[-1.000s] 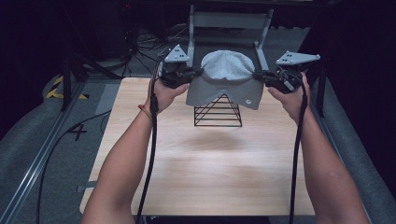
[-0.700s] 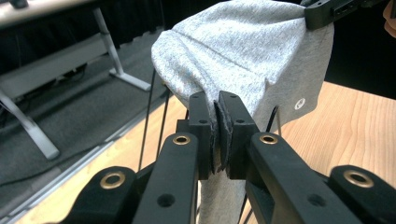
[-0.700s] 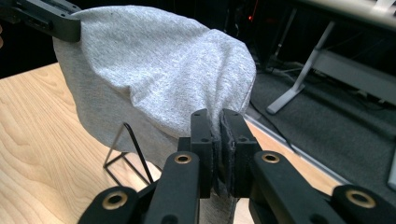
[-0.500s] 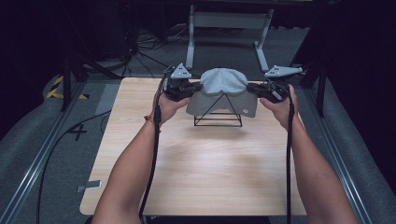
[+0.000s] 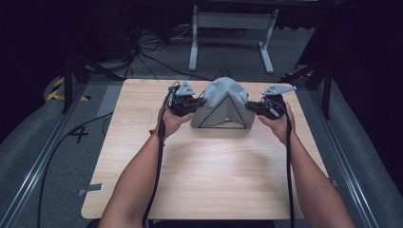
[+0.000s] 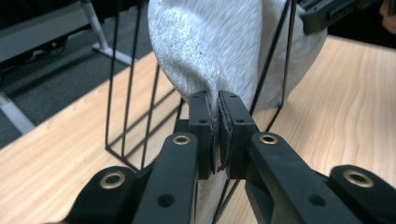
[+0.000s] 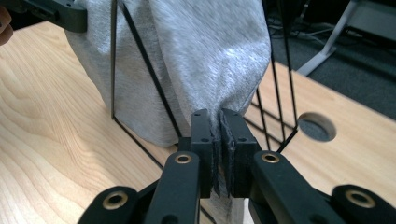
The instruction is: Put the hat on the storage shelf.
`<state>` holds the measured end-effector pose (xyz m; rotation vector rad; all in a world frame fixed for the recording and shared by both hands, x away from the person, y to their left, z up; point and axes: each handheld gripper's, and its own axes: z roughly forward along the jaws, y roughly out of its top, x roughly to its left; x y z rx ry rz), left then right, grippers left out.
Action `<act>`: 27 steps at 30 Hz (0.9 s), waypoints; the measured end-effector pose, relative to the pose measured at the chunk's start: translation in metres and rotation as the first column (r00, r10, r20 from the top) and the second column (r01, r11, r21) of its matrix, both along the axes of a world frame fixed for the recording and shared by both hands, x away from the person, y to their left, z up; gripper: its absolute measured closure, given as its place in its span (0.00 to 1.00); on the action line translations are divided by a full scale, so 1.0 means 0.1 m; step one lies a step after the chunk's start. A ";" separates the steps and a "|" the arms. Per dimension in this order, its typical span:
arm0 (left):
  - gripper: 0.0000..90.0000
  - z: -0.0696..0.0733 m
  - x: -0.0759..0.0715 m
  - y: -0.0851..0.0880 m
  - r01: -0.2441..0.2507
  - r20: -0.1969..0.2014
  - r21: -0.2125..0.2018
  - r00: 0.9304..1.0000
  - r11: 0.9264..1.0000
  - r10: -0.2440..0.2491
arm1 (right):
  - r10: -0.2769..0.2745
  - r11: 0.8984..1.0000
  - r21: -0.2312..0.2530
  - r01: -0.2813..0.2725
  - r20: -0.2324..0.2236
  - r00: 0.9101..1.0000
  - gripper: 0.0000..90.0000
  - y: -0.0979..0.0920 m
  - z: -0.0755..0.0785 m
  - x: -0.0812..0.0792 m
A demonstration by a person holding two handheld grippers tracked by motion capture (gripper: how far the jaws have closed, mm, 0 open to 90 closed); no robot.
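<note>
grey cloth (image 5: 219,99): draped over black wire rack (image 5: 223,118) on wooden table (image 5: 199,171); left gripper (image 5: 196,103) and right gripper (image 5: 252,106) each clamped on an edge.

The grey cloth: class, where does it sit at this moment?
In the high view the grey cloth drapes over the black wire rack at the table's far middle, between the left tongs and right tongs.

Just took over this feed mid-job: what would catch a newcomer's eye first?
A grey cloth draped over a black wire rack at the far middle of the wooden table. The left gripper and right gripper each pinch an edge of it, one on each side of the rack.
</note>
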<state>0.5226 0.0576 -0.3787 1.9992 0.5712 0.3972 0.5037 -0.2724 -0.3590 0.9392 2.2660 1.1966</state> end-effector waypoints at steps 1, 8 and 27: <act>0.94 -0.03 0.00 -0.01 -0.007 -0.007 0.003 1.000 1.000 0.007 | -0.002 1.000 -0.003 0.002 -0.008 1.000 0.94 0.00 -0.03 0.00; 0.92 -0.13 0.01 -0.04 -0.022 -0.021 0.012 1.000 1.000 0.022 | -0.034 0.999 -0.035 0.032 -0.048 0.998 0.93 0.02 -0.22 0.04; 0.91 -0.02 -0.45 0.34 -0.072 0.049 0.100 0.997 0.992 0.067 | -0.074 0.995 -0.062 0.076 0.030 0.997 0.81 -0.09 -0.04 -0.28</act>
